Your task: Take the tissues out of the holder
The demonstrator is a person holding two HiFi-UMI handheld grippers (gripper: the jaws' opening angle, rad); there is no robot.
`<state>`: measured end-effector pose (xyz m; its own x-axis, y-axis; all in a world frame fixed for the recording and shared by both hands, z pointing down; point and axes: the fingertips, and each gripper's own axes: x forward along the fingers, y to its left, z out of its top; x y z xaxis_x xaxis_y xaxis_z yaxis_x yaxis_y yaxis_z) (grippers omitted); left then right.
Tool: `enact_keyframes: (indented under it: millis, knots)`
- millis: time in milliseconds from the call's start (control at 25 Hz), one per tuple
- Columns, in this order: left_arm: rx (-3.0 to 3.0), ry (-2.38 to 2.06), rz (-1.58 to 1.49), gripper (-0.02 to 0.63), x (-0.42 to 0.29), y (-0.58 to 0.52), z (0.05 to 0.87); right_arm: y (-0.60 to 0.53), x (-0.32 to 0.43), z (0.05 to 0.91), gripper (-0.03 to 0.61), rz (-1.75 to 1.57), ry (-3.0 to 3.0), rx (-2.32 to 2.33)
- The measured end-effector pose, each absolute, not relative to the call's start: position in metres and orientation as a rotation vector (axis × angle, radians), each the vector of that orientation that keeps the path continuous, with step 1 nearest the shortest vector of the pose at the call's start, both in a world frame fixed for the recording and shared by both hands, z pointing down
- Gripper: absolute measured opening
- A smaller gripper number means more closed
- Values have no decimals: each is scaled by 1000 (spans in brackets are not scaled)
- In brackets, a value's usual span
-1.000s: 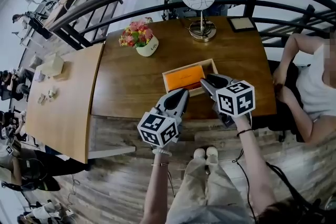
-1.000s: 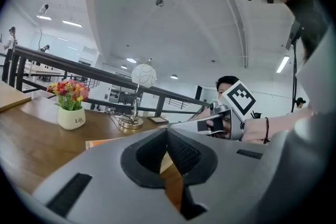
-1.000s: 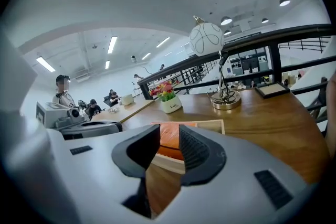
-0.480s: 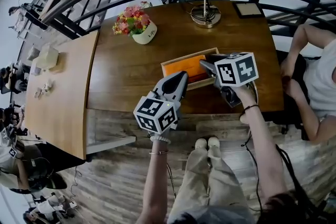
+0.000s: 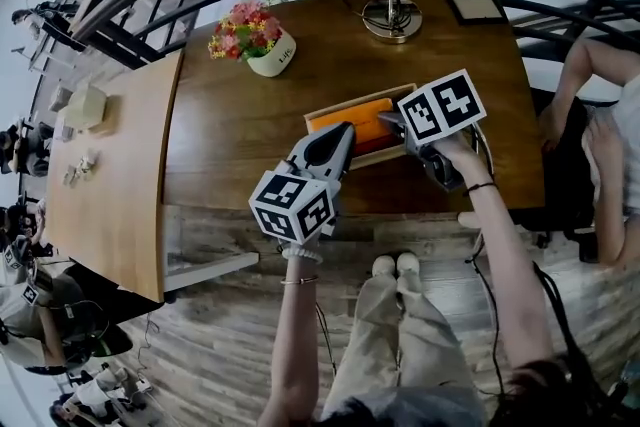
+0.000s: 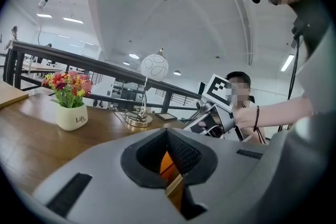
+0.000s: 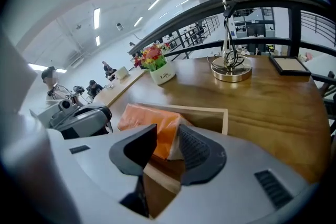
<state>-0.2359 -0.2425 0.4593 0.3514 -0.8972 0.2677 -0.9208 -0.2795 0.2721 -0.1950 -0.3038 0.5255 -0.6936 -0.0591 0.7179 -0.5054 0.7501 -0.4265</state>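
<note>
A shallow wooden holder (image 5: 340, 109) lies on the dark wooden table with an orange tissue pack (image 5: 364, 122) in it. My right gripper (image 5: 389, 119) tilts down over the pack's right end. Its jaws have just been opening, and they stand open with the corner of the pack (image 7: 144, 118) between them (image 7: 168, 136), inside the holder's rim (image 7: 210, 110). My left gripper (image 5: 343, 132) sits at the holder's near rim, pointing at the pack. Its jaws (image 6: 167, 134) are shut with nothing in them, and a sliver of orange pack (image 6: 164, 162) shows past them.
Beyond the holder stand a white flower pot (image 5: 262, 47), a round lamp on a brass base (image 5: 392, 13) and a small dark frame (image 5: 475, 8). A lighter table (image 5: 110, 165) adjoins on the left. A person sits at the right (image 5: 600, 145). A black railing curves behind.
Both grippers have moved forward to the holder. The right one has tipped downward onto the right end of the pack, and the left one has reached the near rim.
</note>
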Motion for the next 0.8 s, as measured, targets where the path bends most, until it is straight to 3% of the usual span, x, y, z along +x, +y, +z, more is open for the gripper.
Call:
enact_keyframes:
  millis: [280, 480, 800]
  knots:
    - [2238, -1593, 88, 8, -236, -245, 464, -302, -200, 534, 129, 758, -2139, 389]
    - [2234, -1599, 83, 8, -237, -241, 461, -303, -197, 530, 49, 696, -2163, 444]
    - [2221, -1640, 88, 8, -245, -221, 450, -294, -193, 503, 32, 629, -2298, 543]
